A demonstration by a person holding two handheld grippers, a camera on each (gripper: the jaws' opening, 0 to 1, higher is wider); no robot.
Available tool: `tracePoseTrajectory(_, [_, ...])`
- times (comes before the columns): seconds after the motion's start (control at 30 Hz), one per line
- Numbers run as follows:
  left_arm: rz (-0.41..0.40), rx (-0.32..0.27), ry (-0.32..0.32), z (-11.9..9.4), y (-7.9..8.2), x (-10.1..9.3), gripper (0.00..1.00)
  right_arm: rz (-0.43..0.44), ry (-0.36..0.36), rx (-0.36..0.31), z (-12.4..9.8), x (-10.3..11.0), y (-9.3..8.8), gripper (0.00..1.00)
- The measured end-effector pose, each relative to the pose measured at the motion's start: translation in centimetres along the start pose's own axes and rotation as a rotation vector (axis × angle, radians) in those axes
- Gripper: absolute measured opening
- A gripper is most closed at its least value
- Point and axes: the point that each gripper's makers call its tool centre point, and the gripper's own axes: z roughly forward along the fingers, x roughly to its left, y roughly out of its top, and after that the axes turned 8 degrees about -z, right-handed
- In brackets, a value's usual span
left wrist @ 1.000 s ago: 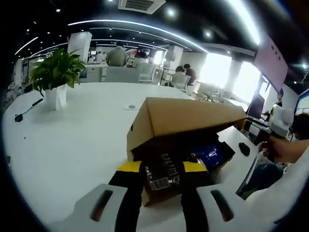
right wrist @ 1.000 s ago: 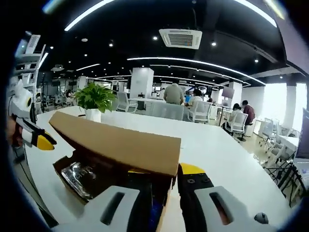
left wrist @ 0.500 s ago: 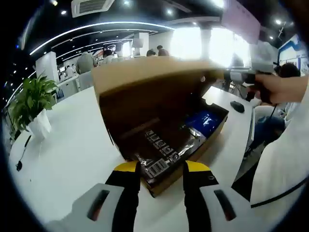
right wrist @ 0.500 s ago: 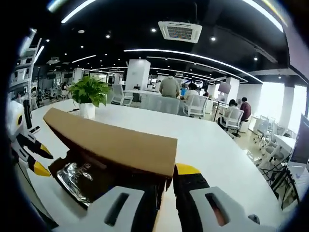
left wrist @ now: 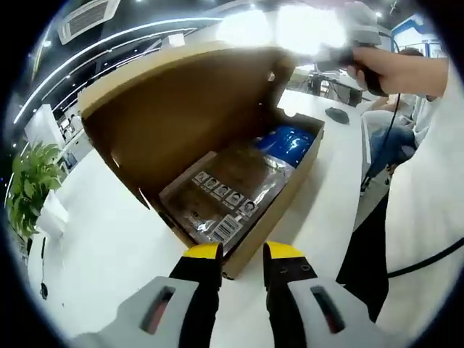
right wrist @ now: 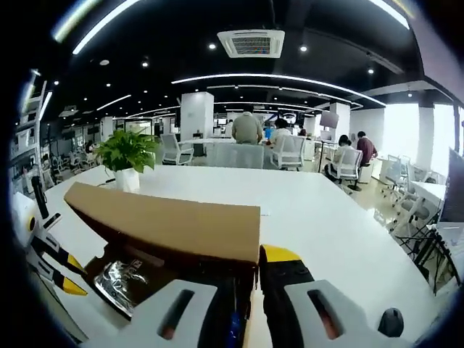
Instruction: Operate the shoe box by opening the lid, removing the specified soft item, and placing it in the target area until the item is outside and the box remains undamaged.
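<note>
Jaws of left gripper [left wrist: 241, 255] slightly apart at 6 o'clock, tips at near corner of shoe box [left wrist: 272, 217], gripping nothing. Lid [left wrist: 181, 109] raised toward 11 o'clock; brown foil packet [left wrist: 228, 192] and blue soft item [left wrist: 286, 141] inside. Right gripper [right wrist: 243, 283] pinching lid edge between jaws at 6 o'clock. Potted plant [right wrist: 128, 156] at 9 o'clock on white table [right wrist: 312, 210].

Window glare [left wrist: 290, 25] (blown out), ceiling strip lights [right wrist: 283, 78], fisheye warping
</note>
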Motion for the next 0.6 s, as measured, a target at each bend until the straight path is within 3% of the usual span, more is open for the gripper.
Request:
tracePoseTrajectory(0.1, [0.019, 0.007, -0.006, 0.3, 0.0, 0.1, 0.26, 0.001, -0.002, 0.002, 0.1, -0.2, 0.0, 0.07])
tracePoseTrajectory(0.17, [0.071, 0.017, -0.027, 0.6, 0.0, 0.1, 0.25, 0.069, -0.009, 0.012, 0.1, -0.6, -0.1, 0.03])
tracePoseTrajectory(0.27, [0.191, 0.073, -0.052, 1.4, -0.7, 0.5, 0.21, 0.078, 0.017, 0.038, 0.1, -0.9, 0.2, 0.01])
tracePoseTrajectory(0.37, [0.13, 0.063, -0.058, 1.8, -0.3, 0.9, 0.17, 0.063, 0.035, 0.04, 0.4, -0.8, 0.7, 0.01])
tracePoseTrajectory(0.6, [0.185, 0.077, -0.083, 2.3, -0.8, 0.3, 0.15, 0.017, 0.022, 0.047, 0.8, -0.8, 0.4, 0.0])
